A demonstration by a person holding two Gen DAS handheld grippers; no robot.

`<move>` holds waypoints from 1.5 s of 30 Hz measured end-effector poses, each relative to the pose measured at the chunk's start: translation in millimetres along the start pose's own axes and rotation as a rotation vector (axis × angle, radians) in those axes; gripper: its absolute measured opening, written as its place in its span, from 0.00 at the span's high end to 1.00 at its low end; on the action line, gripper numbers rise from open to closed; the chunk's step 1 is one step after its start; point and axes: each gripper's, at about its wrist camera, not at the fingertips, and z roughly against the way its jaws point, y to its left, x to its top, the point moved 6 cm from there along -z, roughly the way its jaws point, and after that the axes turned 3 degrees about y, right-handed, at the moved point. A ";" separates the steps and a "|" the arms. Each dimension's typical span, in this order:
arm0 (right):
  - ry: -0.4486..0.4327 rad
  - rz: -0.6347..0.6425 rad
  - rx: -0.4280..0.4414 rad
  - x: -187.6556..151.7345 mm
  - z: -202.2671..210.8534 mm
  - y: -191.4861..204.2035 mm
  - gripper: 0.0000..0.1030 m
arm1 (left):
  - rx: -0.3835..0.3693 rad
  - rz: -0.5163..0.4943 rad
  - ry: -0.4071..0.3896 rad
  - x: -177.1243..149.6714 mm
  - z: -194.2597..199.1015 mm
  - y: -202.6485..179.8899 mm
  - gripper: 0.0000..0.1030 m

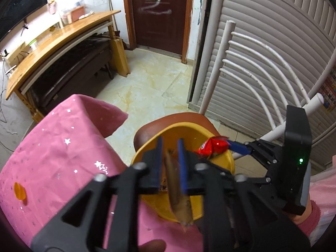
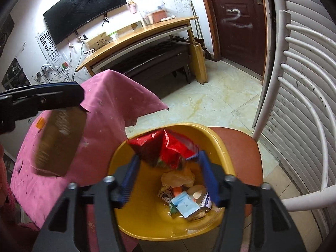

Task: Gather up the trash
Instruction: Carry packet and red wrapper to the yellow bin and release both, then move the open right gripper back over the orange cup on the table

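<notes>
Both tongs, left and right, stand parted over the basin; brown wrapper and red wrapper slipping free. Hold position until both drop inside.

a crinkly red wrapper hangs over the yellow bowl on the chair, a flat brown wrapper hangs blurry over the pink cloth to its left, and small scraps lie in the bowl.
</notes>
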 end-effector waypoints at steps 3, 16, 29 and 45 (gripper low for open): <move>0.002 -0.004 0.003 -1.1 -2.0 -0.6 0.39 | 0.000 0.014 0.004 -0.2 -4.3 4.1 0.52; -0.040 0.043 0.032 8.6 6.5 31.2 0.35 | 0.038 0.171 -0.060 -30.0 34.4 73.5 0.46; -0.058 0.247 0.127 30.2 1.8 153.4 0.31 | 0.189 0.364 -0.109 -107.3 100.0 182.4 0.42; 0.003 0.479 0.215 53.5 -34.9 302.3 0.29 | 0.337 0.535 -0.122 -209.4 157.2 285.5 0.35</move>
